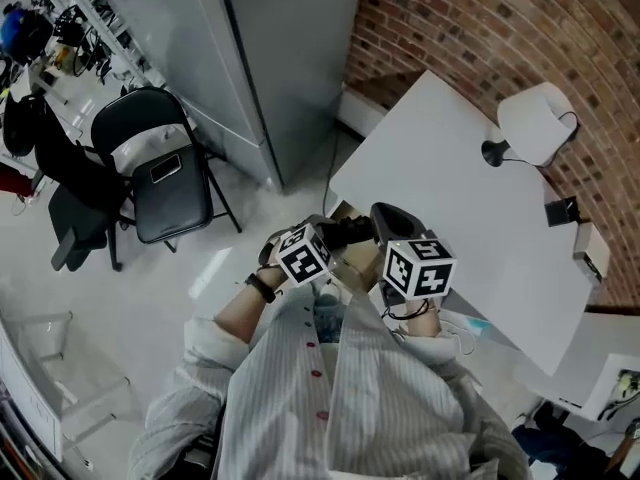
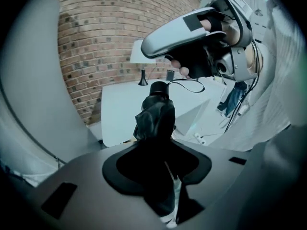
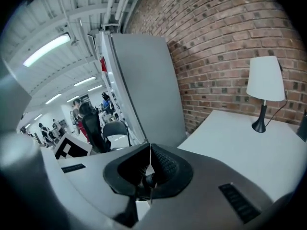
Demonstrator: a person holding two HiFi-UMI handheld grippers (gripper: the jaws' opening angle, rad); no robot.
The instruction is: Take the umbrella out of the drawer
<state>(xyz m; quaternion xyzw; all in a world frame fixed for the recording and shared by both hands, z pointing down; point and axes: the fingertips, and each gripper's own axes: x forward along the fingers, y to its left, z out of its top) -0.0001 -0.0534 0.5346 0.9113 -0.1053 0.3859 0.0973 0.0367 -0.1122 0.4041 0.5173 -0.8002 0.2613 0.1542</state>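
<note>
From the head view, the left gripper (image 1: 332, 240) and right gripper (image 1: 392, 222) flanked one black folded fabric umbrella (image 1: 349, 231), held in the air beside one white rectangular counter (image 1: 470, 218) bearing one white-shaded lamp (image 1: 535, 120). In the left gripper view, its fingers (image 2: 125, 169) were clamped on that umbrella. In the right gripper view, its fingers (image 3: 166, 164) were pressed together, with a small dark bit between them that could not be identified.

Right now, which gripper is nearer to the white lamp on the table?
Right. The right gripper is by the table edge, facing the lamp; the left gripper, holding the umbrella, is farther left.
</note>
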